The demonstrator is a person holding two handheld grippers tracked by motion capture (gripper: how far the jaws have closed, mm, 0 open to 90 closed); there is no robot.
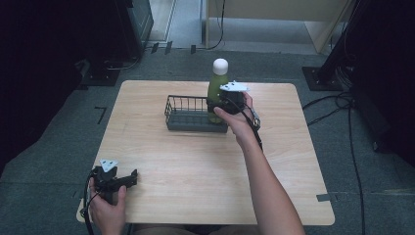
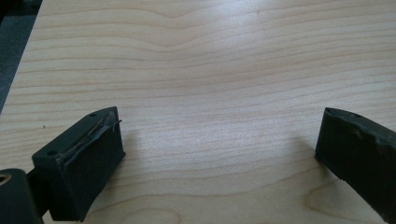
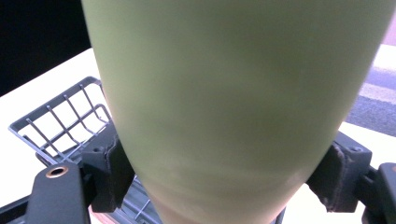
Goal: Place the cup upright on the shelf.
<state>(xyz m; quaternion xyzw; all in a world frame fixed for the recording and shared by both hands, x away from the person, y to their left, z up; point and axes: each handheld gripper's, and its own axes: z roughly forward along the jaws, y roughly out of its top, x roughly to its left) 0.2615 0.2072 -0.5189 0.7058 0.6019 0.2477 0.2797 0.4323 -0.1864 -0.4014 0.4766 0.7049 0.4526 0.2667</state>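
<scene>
A green bottle (image 1: 217, 84) with a white cap stands upright over the right end of a dark wire basket (image 1: 188, 113) at the middle of the table. My right gripper (image 1: 226, 104) is shut on the bottle's lower body; in the right gripper view the green bottle (image 3: 233, 102) sits between both jaws, with the basket (image 3: 60, 123) below and to the left. Whether the bottle's base touches the basket floor is hidden. My left gripper (image 1: 128, 178) rests near the table's front left corner, and in the left gripper view it (image 2: 219, 140) stands open over bare wood.
The wooden table (image 1: 205, 161) has rounded corners, with grey carpet around it. Cables (image 1: 342, 105) trail on the floor at the right, and dark equipment stands at the back left and right.
</scene>
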